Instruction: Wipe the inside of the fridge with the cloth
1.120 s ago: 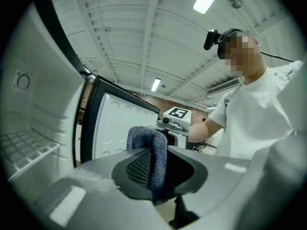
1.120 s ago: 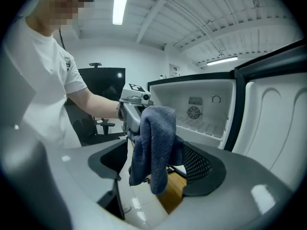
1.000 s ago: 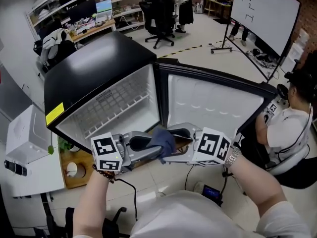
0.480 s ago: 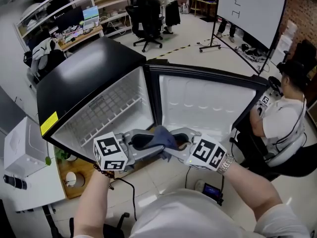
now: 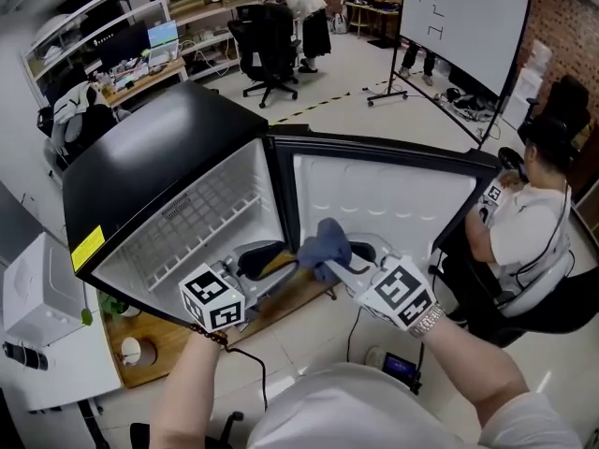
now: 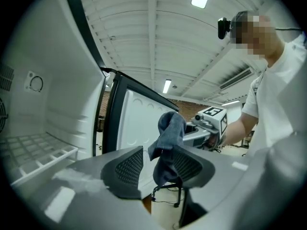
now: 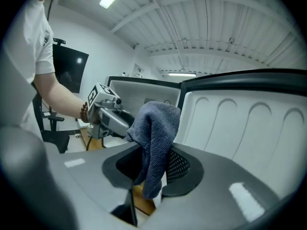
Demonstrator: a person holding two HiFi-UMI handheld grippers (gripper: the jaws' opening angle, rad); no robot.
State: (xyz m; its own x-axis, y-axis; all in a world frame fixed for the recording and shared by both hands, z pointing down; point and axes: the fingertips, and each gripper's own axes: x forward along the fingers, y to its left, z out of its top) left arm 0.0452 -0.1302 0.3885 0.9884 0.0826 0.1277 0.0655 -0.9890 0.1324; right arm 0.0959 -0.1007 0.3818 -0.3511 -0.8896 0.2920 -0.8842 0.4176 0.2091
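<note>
Nearest, the cloth (image 7: 156,128) is pinched in the right gripper (image 7: 151,169). Its jaws have just been closing and now stand narrow w/ a bunched fold btwn the pads. A rounded wad sticks up above them and a short tail hangs below.

The left gripper (image 6: 156,169) is just beside and facing it. Its jaws have just been opening and stand apart. The cloth hangs in the gap, close to one pad. From that view I can't be sure whether it brushes the pad, but nothing presses on it, so this gripper holds nothing.

Handling: the cloth is small, blue-grey and looks like terry. I judge it light, soft and limp, w/ no stiffness of its own, so it only pushes where something backs it.
- Best hold is prob. low on the bundle, so a thick wad stands proud of the fingertips. Then fabric, not hard jaw, meets the liner.
- The loose tail will flop and may snag on shelf ribs.
- Drag against a wall could pull the fold out of a light pinch, so the grip needs to be firm. There's no risk of crushing the cloth.

Farther on, the fridge (image 5: 215,204) stands open w/ a white inside and a ribbed shelf (image 6: 38,150). Its door (image 5: 384,199) is swung wide to the right, showing a moulded inner face. The cloth sits in front of the hinge edge, apart from any inner wall, so wiping looks not yet begun.

Beyond, a seated person (image 5: 529,227) is at the right, and a whiteboard (image 5: 463,21) stands behind.
</note>
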